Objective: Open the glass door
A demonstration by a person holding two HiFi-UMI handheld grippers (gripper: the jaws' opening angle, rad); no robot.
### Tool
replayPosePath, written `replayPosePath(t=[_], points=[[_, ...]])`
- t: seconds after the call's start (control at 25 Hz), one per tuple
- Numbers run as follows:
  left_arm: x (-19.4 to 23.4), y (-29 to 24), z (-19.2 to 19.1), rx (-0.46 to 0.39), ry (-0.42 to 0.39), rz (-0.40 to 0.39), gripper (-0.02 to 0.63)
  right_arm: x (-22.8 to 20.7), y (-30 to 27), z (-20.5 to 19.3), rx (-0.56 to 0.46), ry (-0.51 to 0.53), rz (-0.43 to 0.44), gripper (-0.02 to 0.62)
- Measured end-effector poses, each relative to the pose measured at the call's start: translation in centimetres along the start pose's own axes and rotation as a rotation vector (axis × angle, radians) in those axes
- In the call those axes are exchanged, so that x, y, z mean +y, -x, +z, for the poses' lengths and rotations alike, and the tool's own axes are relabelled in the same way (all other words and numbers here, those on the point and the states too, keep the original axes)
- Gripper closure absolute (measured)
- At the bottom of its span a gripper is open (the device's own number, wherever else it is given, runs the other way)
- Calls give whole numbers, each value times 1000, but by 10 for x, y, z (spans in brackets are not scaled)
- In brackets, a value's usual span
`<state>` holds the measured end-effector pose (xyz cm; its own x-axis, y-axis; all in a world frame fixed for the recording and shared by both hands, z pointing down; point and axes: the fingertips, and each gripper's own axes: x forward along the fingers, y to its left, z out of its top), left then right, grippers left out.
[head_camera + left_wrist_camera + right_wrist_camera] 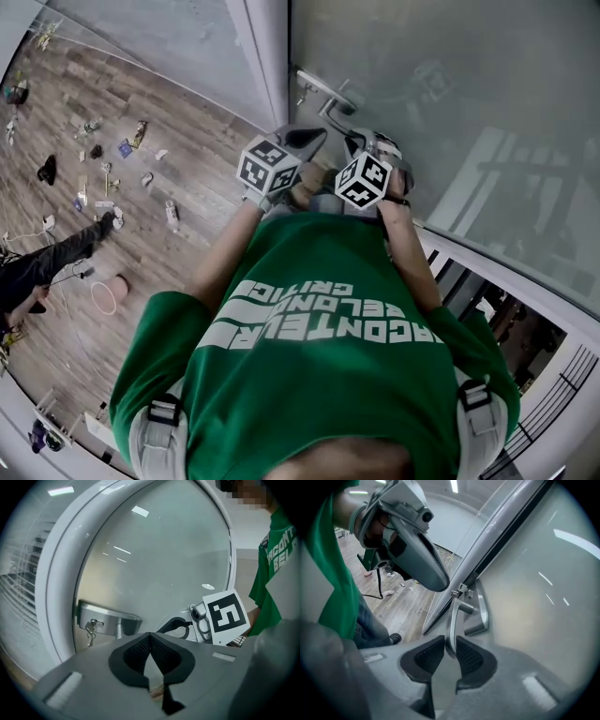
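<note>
— What is being shown around the work?
— A wooden floor (187, 187) is being shown in the upper left of the head view, with small items (103, 178) lying scattered over it. The glass door (450, 103) is filling the upper right, edged by a white frame (267, 47).
— Where is the handle being seen?
— The handle (453, 616) is being seen at the centre of the right gripper view, its lever standing out from the glass.
— How are the right tongs being held?
— The right tongs (450, 644) are being clamped on that lever, one ribbed pad being pressed against each side.
— And the left tongs?
— The left tongs (150, 641) are being held together at the tips, with nothing seen between them. Beyond them, at the lower left of the left gripper view, a lock plate (108, 619) is being shown with keys (90, 630) hanging from it. The marker cube (226, 616) of the right tongs is being shown at the right.
— What is being worn?
— A green shirt (319, 347), filling the lower half of the head view.
</note>
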<state>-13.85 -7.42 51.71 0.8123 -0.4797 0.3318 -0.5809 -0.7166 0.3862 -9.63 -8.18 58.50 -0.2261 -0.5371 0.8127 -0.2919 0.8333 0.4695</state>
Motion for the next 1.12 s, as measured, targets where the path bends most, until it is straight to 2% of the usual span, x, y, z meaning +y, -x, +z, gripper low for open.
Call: replayPosePath(t=[0.32,0.68,0.92,1.12], points=[[0,-28,-6,53,4,-4,591,2,-8,2,-15,54,23,531],[2,-49,-11,109,6,9,591,2,-6,4,-25,-8,119,545],[4,-53,-16,133,17,18,591,3,-5,6,-35,-25,143,546],[6,-55,-18,138,31,29,591,3,-8,5,-82,-50,136,548]])
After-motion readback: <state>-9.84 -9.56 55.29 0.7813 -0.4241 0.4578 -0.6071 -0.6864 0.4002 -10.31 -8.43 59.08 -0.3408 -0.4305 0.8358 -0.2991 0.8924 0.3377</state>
